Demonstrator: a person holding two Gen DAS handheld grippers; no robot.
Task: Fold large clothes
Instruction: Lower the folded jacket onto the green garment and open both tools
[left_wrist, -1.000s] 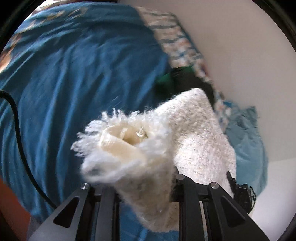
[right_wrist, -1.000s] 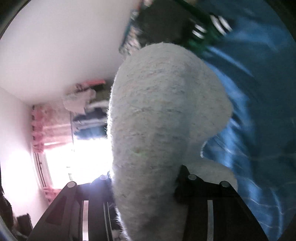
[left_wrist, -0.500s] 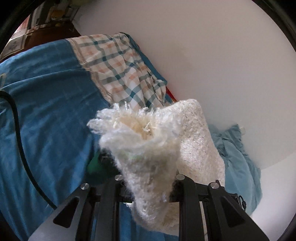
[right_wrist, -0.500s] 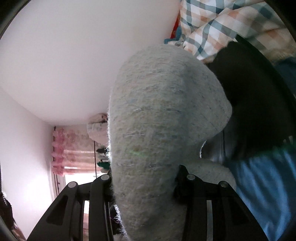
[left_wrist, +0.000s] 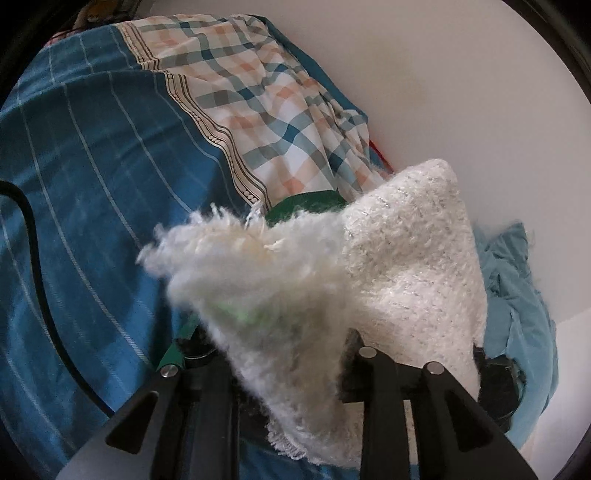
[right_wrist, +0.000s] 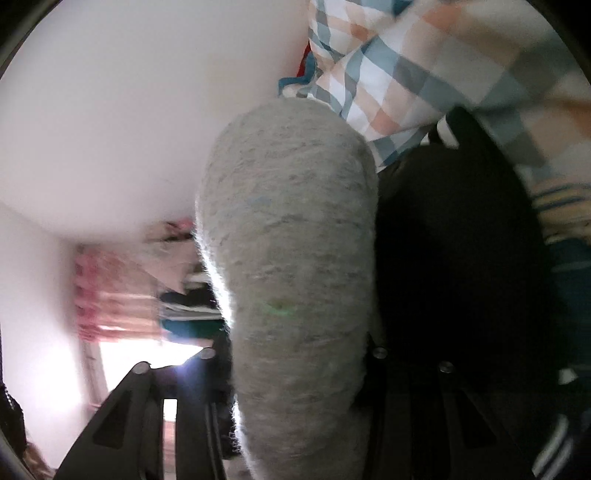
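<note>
A white fuzzy knitted garment (left_wrist: 406, 258) is bunched up between the fingers of my left gripper (left_wrist: 284, 350), whose jaws are opening while still pinching the cloth. It hangs over a blue striped bedcover (left_wrist: 92, 184). In the right wrist view the same garment (right_wrist: 288, 203) looks grey against the light and stands as a thick roll between the fingers of my right gripper (right_wrist: 295, 350). Those jaws are opening, and a bright gap shows beside the left finger.
A checked cloth (left_wrist: 266, 103) lies at the far end of the bed against a white wall (left_wrist: 461, 92). A green item (left_wrist: 306, 206) and a dark garment (right_wrist: 461, 258) lie just beyond the held cloth. A light blue garment (left_wrist: 517, 295) is at the right, a black cable (left_wrist: 33, 240) at the left.
Both grippers carried the garment across the bed toward the checked cloth and the wall, sinking a little. The jaws of both stand wider than before, the right one clearly so.
</note>
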